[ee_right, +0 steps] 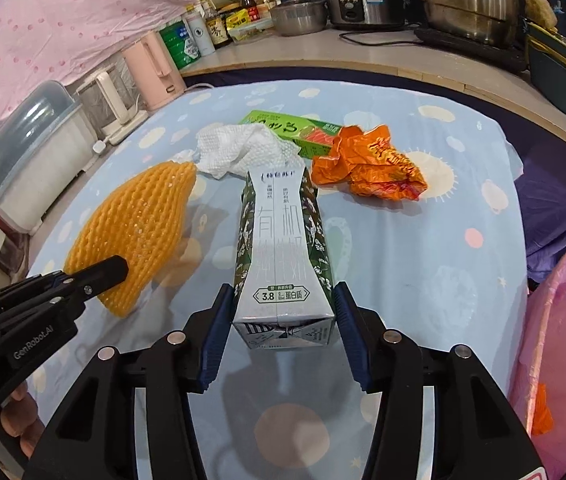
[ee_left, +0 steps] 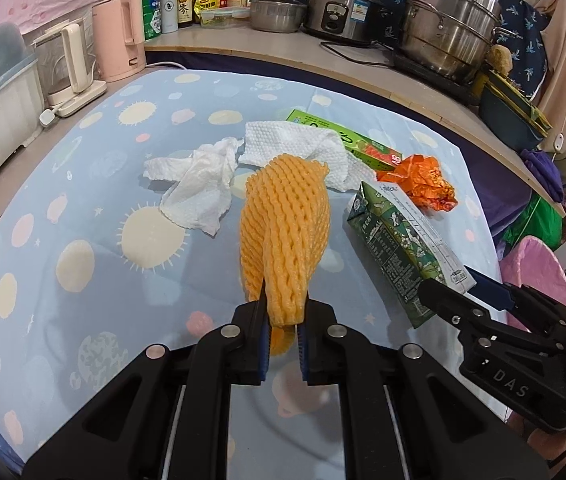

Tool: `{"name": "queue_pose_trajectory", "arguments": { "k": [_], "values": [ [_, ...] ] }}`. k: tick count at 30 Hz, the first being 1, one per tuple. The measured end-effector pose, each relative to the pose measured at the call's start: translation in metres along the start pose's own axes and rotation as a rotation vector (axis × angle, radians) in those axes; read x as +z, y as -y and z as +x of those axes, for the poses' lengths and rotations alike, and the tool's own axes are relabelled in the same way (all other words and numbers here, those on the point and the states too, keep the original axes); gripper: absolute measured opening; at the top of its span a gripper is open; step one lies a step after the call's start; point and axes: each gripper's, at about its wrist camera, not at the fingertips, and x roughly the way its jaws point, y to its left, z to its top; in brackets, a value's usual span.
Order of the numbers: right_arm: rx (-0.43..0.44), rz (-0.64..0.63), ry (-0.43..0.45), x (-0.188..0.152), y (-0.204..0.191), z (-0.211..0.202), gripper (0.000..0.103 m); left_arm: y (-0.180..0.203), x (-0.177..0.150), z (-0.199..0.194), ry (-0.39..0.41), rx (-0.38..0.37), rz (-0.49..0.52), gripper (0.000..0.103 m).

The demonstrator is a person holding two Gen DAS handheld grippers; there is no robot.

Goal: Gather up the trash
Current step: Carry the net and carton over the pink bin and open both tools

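My left gripper (ee_left: 283, 312) is shut on the near end of an orange foam fruit net (ee_left: 283, 224), which sticks out ahead of the jaws over the blue patterned tablecloth (ee_left: 83, 208). In the right wrist view the net (ee_right: 139, 232) shows at the left with the left gripper (ee_right: 117, 270) on it. My right gripper (ee_right: 281, 300) has its blue pads against both sides of a green and white milk carton (ee_right: 279, 240), gripping its near end. The same carton (ee_left: 399, 240) and right gripper (ee_left: 447, 296) appear at the right of the left wrist view.
Two crumpled white paper towels (ee_left: 203, 184) (ee_left: 287, 144), a green box (ee_left: 347, 136) and a crumpled orange wrapper (ee_left: 423, 180) lie further back on the table. A pink-lined bin (ee_right: 563, 340) stands at the right edge. Kettles (ee_left: 79, 64), bottles and pots crowd the back counter.
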Motion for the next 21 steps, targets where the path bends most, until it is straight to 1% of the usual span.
{"name": "queue_pose_trajectory", "arguments": {
  "k": [7,13,21],
  "values": [
    [0.015,0.028,0.083,-0.006,0.005,-0.046,0.049,0.018,-0.006,-0.024,0.015,-0.011,0.027,0.01],
    [0.011,0.052,0.148,-0.014,0.014,-0.086,0.048,0.043,-0.013,-0.048,0.035,-0.027,0.078,0.01],
    [-0.012,0.12,0.239,-0.032,0.04,-0.142,0.048,0.085,-0.02,-0.076,0.048,-0.096,0.155,0.01]
  ]
}}
